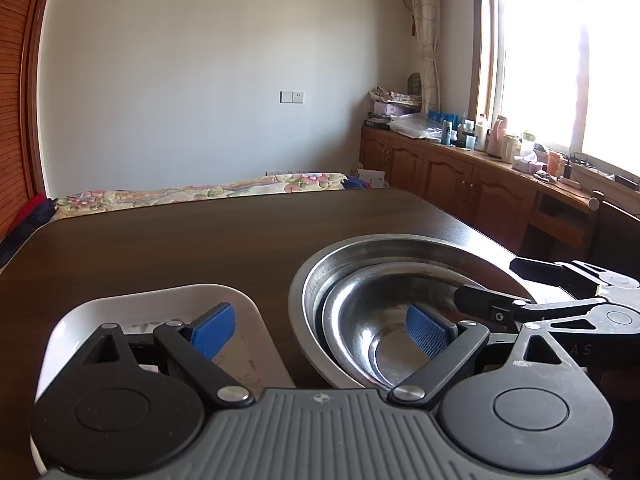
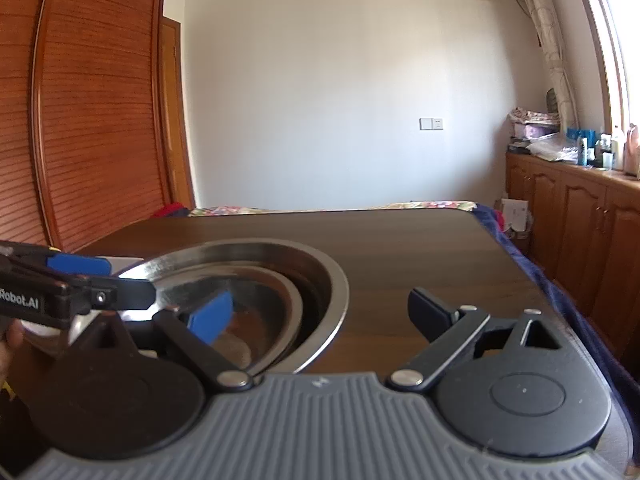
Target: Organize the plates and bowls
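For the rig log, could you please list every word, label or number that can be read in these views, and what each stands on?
"Robot.AI": white print on the left hand-held gripper body, right wrist view; its start is cut off by the frame edge.
"A S": faint letters on the right hand-held gripper body, left wrist view; the rest is unreadable.
Countertop bottles: labels too small to read.

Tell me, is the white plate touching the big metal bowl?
Apart. The left wrist view shows a strip of dark table between the white plate and the big metal bowl.
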A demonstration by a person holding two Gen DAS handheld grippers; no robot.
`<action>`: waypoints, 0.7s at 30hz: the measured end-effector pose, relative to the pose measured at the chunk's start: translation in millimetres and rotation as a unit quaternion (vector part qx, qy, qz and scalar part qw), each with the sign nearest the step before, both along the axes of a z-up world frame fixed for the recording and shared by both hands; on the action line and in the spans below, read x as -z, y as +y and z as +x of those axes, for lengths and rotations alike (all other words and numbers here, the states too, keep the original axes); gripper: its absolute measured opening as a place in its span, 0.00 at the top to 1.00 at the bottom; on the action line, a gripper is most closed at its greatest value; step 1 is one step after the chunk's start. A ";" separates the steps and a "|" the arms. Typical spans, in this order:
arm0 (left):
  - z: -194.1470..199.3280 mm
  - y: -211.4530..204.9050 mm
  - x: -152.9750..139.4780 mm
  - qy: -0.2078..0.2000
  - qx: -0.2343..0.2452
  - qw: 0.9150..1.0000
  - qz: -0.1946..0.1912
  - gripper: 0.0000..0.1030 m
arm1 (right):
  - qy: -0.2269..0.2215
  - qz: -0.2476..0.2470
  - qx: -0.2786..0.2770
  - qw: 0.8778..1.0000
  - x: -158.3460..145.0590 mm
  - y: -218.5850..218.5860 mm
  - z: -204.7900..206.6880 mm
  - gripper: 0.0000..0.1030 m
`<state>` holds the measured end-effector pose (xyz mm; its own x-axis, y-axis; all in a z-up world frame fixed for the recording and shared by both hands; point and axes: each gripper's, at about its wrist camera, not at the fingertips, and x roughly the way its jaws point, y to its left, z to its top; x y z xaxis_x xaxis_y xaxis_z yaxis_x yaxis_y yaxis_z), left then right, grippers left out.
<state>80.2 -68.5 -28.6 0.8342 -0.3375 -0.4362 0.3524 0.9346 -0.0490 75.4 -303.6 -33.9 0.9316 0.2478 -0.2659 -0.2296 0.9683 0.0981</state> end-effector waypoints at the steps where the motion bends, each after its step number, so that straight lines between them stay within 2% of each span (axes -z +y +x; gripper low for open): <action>1: 0.8 -0.4 0.2 0.001 0.001 1.000 0.001 0.09 | 0.001 0.003 -0.001 1.000 0.7 -0.2 0.5 0.08; 16: 3.1 -6.2 2.7 0.010 0.012 1.000 0.003 0.23 | -0.004 0.007 -0.010 1.000 1.6 0.4 -2.4 0.09; 18: 2.9 -7.2 1.7 0.010 0.013 1.000 0.001 0.27 | -0.004 0.005 -0.012 1.000 1.6 1.1 -2.6 0.11; 21: 1.5 -8.4 0.4 0.010 0.015 1.000 0.002 0.27 | -0.002 0.006 -0.014 1.000 1.3 0.4 -1.9 0.15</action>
